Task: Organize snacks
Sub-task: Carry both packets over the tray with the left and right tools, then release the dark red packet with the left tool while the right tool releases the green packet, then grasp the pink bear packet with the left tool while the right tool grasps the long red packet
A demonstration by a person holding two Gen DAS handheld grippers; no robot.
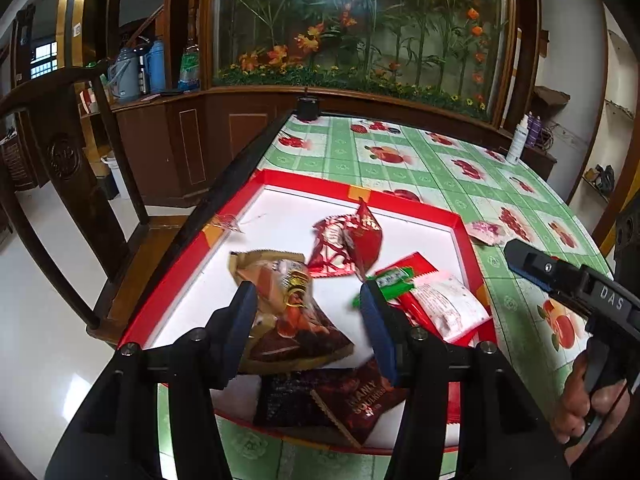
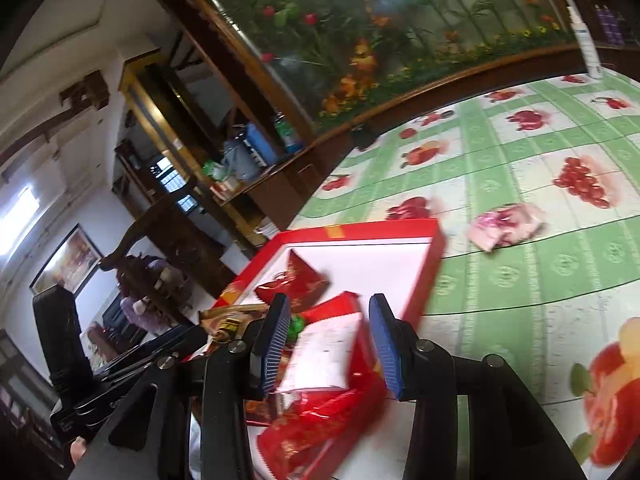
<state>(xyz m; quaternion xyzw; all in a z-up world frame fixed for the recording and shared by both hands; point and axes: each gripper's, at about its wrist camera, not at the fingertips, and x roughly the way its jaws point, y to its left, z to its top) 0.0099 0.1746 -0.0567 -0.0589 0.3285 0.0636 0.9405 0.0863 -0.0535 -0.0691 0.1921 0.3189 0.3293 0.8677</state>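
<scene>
On the green fruit-print tablecloth (image 1: 400, 160), the red-rimmed box (image 1: 420, 208) under both tongs holds the snack packets, the left gripper (image 1: 308, 312) wide over a brown packet (image 1: 288, 312), the right gripper (image 2: 330, 344) wide over a red-and-white packet (image 2: 324, 356), whose view alone shows a pink packet (image 2: 506, 224) clearly ahead, outside the box.

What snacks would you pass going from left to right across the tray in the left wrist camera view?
Brown snack bag → red foil packet → green wrapper → white and red packet, all in the red tray.
</scene>
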